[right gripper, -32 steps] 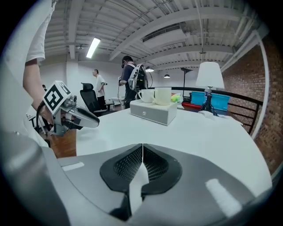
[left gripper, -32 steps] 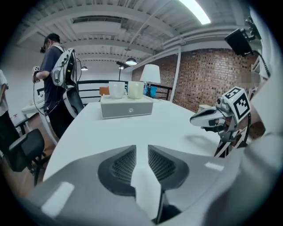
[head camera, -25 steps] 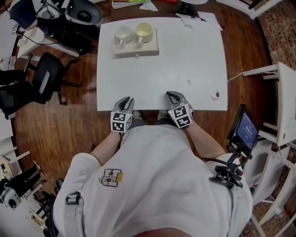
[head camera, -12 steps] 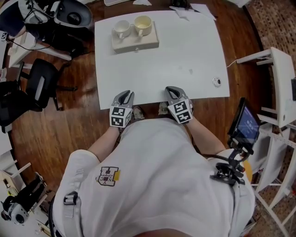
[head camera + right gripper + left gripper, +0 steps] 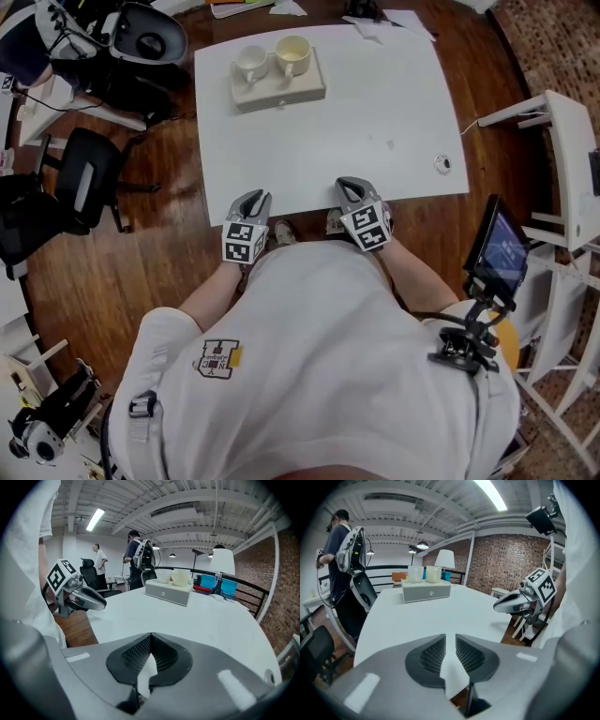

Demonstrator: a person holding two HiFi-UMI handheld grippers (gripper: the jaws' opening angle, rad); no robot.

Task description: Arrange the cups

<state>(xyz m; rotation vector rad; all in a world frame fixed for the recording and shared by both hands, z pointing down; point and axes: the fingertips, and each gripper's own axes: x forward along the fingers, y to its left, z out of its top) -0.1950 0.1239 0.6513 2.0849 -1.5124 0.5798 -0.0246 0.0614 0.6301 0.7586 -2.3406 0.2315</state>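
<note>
Head view: the grey box (image 5: 278, 91) sits on the white tabletop (image 5: 375, 122), close to its far edge. Two cups stand upright side by side on top of the box: the white cup (image 5: 250, 64) on its left half, the cream cup (image 5: 292, 54) on its right half. The left gripper (image 5: 251, 200) and the right gripper (image 5: 351, 191) are at the near edge of the tabletop, well apart from the box. A small round thing (image 5: 442, 164) lies well to the right of the box, nearer the grippers' edge

Left gripper view: the jaws stand a narrow slit apart with nothing in it, so this gripper is released. The box with both cups lies ahead, across bare tabletop. The right gripper shows to the right of the box

Right gripper view: the jaw tips meet, clenched on nothing. The box with its cups lies ahead, a lamp (image 5: 221, 562) behind it to the right and a person (image 5: 139, 555) standing behind it to the left
</note>
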